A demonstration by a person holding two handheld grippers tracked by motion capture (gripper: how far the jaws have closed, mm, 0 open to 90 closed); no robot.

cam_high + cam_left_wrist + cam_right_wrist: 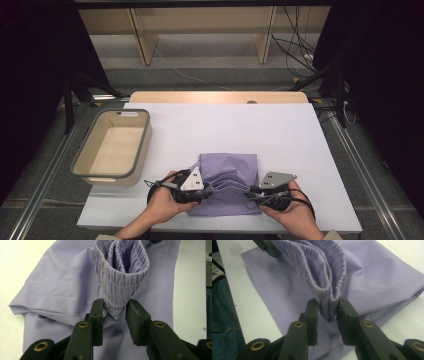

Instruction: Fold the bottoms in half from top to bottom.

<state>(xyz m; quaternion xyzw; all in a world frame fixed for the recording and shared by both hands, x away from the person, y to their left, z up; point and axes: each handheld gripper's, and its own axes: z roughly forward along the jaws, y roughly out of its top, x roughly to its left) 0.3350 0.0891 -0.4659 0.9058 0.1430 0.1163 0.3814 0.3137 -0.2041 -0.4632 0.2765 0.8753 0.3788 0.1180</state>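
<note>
While gripping the two ends of an elastic waistband, working at the near edge of the desk (220, 125) on a folded lilac garment (230, 172). Lying flat near the front of the white surface, between the two hands, with its gathered waistband (122, 272) lifted and bunched into loops. Clamping one end of that band with the left gripper (114, 315), jaws pressed against the ruched fabric from both sides. Pinching the other end with the right gripper (327, 311), jaws closed tight on the doubled-over elastic. Judging progress: looking partly folded already, body of the cloth lying smooth and squared beneath, but waistband raised off the cloth and not yet laid down or turned over, so likely mid-fold with the final tuck and any putting-away left to do.

Sitting at the left of the desk, well apart from the garment, an empty cream bin with a grey rim (145, 132), possibly the destination. Nothing lying between cloth and bin. Beyond the far edge, wooden shelving (200, 30) and loose cables (295, 50) on the floor, not interfering.
</note>
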